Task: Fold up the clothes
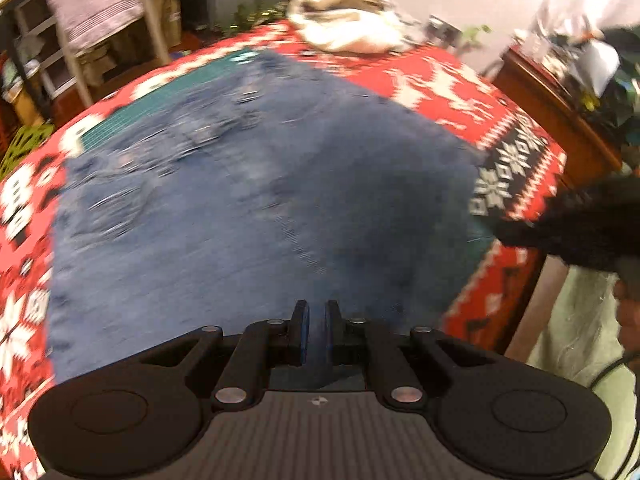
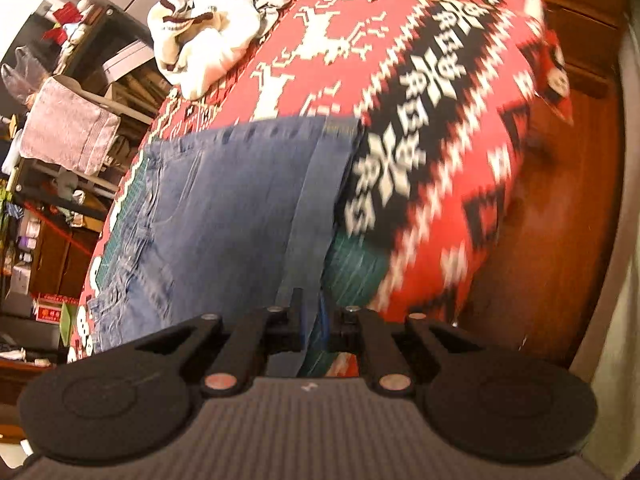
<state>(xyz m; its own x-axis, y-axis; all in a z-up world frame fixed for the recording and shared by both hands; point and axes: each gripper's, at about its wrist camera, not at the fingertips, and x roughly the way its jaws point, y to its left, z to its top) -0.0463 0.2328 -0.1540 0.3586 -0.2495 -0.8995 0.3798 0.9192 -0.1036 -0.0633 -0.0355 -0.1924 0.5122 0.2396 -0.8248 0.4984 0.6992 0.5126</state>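
Blue jeans (image 1: 248, 208) lie spread over a table draped in a red patterned cloth (image 1: 432, 80). My left gripper (image 1: 317, 320) is shut on the near edge of the denim, which runs up between its fingers. In the right wrist view the jeans (image 2: 224, 208) show a folded flap along their right side. My right gripper (image 2: 310, 312) is shut on the lower edge of that flap, beside a patch of green mat (image 2: 352, 272). The right gripper's dark body (image 1: 580, 220) shows at the jeans' right edge in the left wrist view.
A heap of white and beige clothes (image 1: 348, 20) lies at the far end of the table (image 2: 204, 36). A wooden cabinet (image 1: 560, 112) stands to the right. A towel (image 1: 92, 4) hangs on a rack to the left, with shelves behind it.
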